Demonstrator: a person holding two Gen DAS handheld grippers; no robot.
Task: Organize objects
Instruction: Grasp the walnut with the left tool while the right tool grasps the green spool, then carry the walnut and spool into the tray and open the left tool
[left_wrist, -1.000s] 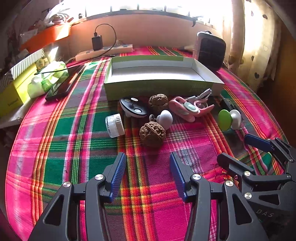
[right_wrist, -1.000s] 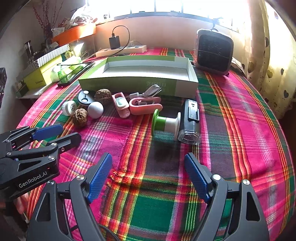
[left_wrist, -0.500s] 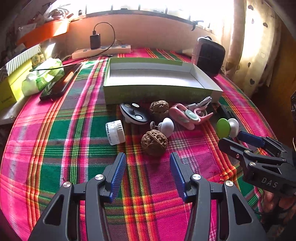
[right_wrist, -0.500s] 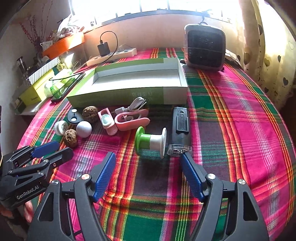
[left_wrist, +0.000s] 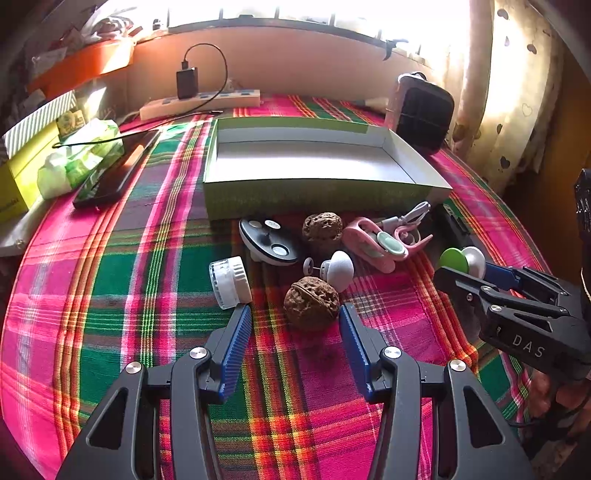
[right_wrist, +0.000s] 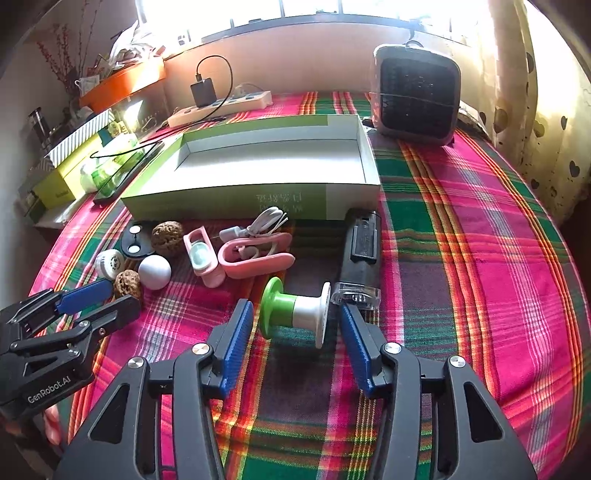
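An empty green-and-white box (left_wrist: 317, 162) (right_wrist: 273, 166) lies on the plaid cloth. Small items lie in front of it: two walnuts (left_wrist: 311, 302) (left_wrist: 322, 227), a white cap (left_wrist: 229, 282), a black oval piece (left_wrist: 267, 242), a white knob (left_wrist: 338, 271), pink clips (right_wrist: 255, 256), a green-and-white spool (right_wrist: 295, 314) and a black device (right_wrist: 362, 262). My left gripper (left_wrist: 295, 325) is open, its tips either side of the near walnut. My right gripper (right_wrist: 297, 326) is open, its tips flanking the spool.
A small black heater (right_wrist: 417, 96) stands at the back right. A power strip with a charger (right_wrist: 221, 105) lies along the back wall. A phone (left_wrist: 114, 170), a green packet (left_wrist: 79, 158) and boxes (right_wrist: 66, 166) sit at the left. A curtain hangs at the right.
Both grippers have moved forward toward the items. The left one has closed in on the near walnut, the right one on the spool. Both stay open.
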